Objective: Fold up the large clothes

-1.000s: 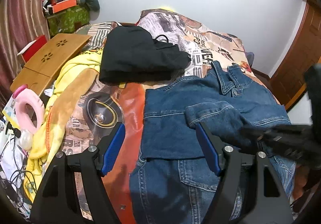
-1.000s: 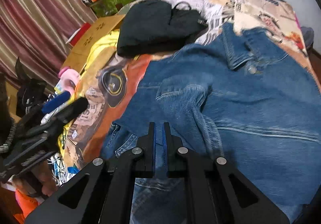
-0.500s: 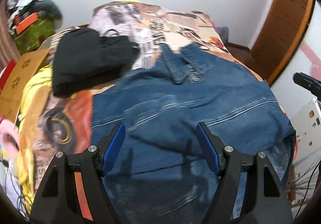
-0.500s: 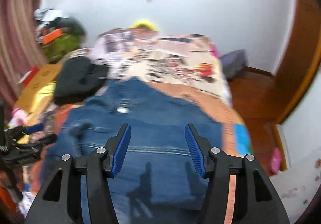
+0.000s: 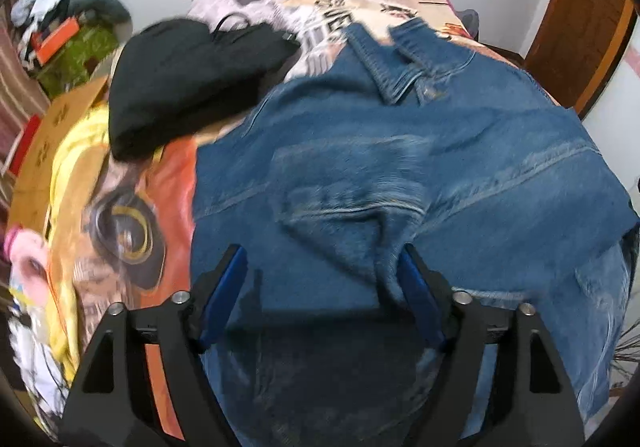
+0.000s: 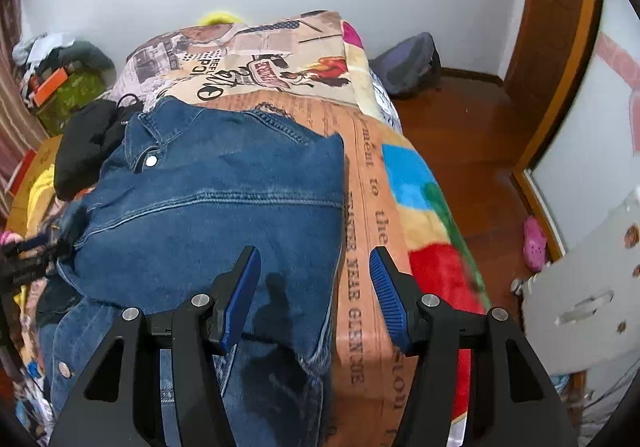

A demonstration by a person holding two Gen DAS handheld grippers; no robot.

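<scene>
White walls and a brown wooden door frame surround a bed with a printed patchwork blanket. At the left of the bed lies a folded black garment. Beside it, across the middle, the blue denim jacket lies spread, collar toward the wall, one sleeve folded over its body. The left gripper hovers above that sleeve, its jaws wide and opening, gripping nothing. The right gripper stands half open over the jacket's right edge.
</scene>
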